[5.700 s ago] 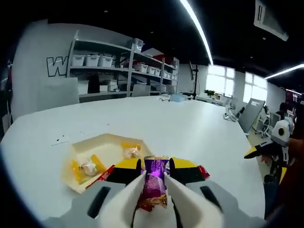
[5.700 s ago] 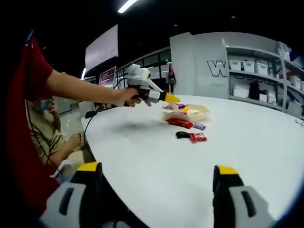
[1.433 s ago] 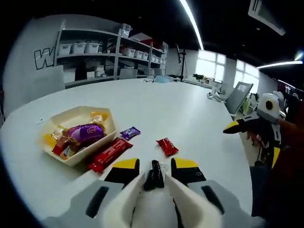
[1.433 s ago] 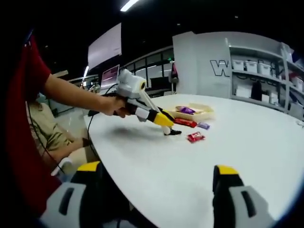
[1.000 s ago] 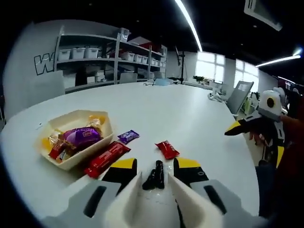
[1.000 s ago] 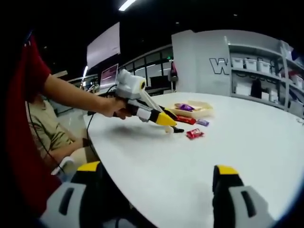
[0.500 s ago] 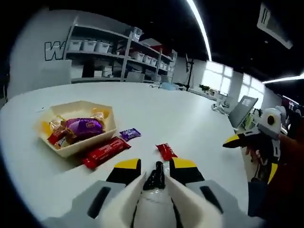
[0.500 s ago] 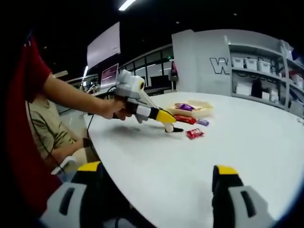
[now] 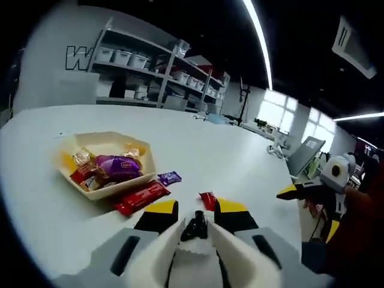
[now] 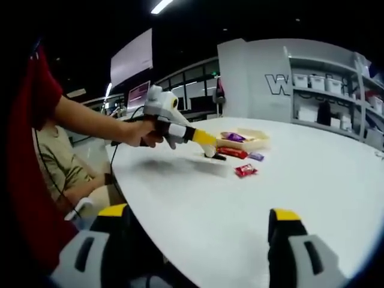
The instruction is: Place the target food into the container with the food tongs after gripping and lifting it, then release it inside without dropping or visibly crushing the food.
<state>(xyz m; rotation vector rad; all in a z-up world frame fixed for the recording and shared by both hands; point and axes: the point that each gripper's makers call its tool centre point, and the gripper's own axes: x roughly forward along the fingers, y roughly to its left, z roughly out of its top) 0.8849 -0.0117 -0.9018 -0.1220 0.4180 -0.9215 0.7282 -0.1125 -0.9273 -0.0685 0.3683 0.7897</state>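
Black-wrapped, the small candy (image 9: 195, 226) is pinched between the pale tips of the left gripper (image 9: 194, 235), clear of the white tabletop (image 9: 228, 153), as the right gripper view confirms (image 10: 217, 157). Its long axis runs forward along the jaws, one end poking out ahead. I judge it is held by its rear end so it can be lowered nose-first into the beige tray (image 9: 148, 162), which sits toward the tabletop's near-left edge already holding a purple packet (image 9: 118, 165) and other sweets. A long red bar (image 9: 142, 197), a small purple candy (image 9: 169, 177) and a red candy (image 9: 208, 200) lie beside the tray. The right gripper (image 10: 195, 240) waits over the table edge, jaws spread wide, holding nothing.
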